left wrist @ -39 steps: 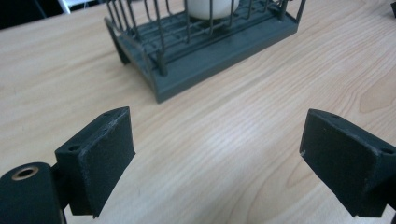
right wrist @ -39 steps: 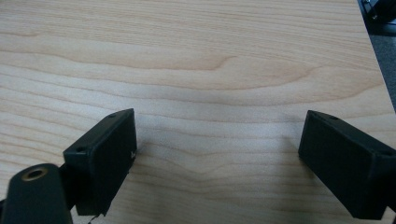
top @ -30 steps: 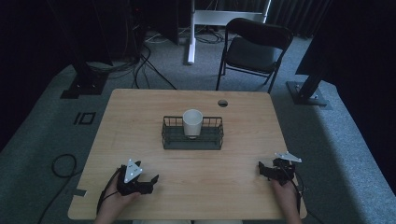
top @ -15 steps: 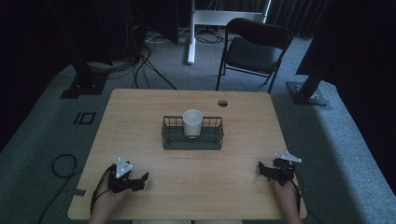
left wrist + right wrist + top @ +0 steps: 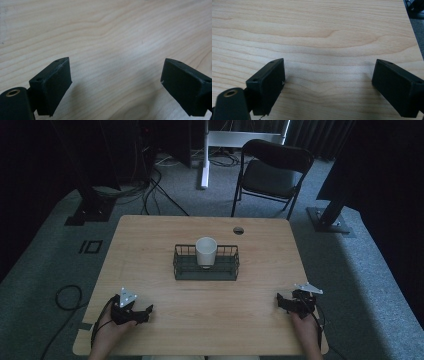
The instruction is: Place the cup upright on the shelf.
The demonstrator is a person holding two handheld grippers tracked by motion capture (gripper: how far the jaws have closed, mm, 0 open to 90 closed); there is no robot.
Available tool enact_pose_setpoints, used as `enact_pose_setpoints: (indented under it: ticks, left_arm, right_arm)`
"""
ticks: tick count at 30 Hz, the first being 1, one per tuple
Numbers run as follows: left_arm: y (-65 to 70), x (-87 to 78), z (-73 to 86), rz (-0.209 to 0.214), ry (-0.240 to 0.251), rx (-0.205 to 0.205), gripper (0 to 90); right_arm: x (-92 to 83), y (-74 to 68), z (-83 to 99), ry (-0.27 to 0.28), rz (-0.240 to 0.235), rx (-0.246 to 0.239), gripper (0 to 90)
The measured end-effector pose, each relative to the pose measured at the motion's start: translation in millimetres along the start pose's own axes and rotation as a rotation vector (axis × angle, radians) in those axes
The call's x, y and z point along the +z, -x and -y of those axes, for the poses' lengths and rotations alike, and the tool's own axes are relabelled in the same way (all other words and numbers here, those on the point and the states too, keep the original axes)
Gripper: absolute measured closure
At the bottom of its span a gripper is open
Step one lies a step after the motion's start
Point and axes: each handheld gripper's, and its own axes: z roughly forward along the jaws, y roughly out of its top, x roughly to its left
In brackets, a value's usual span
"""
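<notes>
A white cup [image 5: 206, 251] stands upright inside a dark wire basket [image 5: 182, 269] at the middle of the wooden table [image 5: 145, 245]. My left gripper [image 5: 146, 313] rests low over the table's near left corner, held in a hand and pointing right. In the left gripper view this gripper [image 5: 115, 77] is open over bare wood, nothing between its jaws. My right gripper [image 5: 280, 302] sits near the front right corner, pointing left. In the right gripper view it [image 5: 328, 77] stands open, with only wood grain between its jaws.
A round cable hole [image 5: 238, 230] lies near the table's far edge. Behind the table stands a black folding chair [image 5: 272, 170]. Cables [image 5: 150, 190] trail over the grey carpet at the left, and dark stand bases [image 5: 327, 217] flank the table.
My left gripper has shifted a little to the left along the near edge. The right gripper, basket and cup have stayed put.
</notes>
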Motion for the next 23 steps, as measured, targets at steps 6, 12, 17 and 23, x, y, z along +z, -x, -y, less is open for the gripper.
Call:
enact_pose_setpoints:
  ticks: [6, 12, 17, 23]
  left_arm:
    - [3.4, 2.2, 0.5, 0.037, -0.032, 0.008, 9.5]
    - [4.1, 2.5, 0.2, 0.032, -0.035, 0.003, 8.7]
    - [5.9, 3.1, -0.3, 0.016, -0.034, -0.012, 8.6]
    - [5.7, 3.1, -0.3, 0.001, -0.035, -0.028, 8.7]
  right_arm:
    - [0.0, 0.0, 0.0, 0.000, 0.000, 0.000, 10.8]
    - [0.0, 0.0, 0.0, 0.000, 0.000, 0.000, 10.8]
    - [0.0, 0.0, 0.0, 0.000, 0.000, 0.000, 10.8]
    - [0.0, 0.0, 0.0, 0.000, 0.000, 0.000, 10.8]
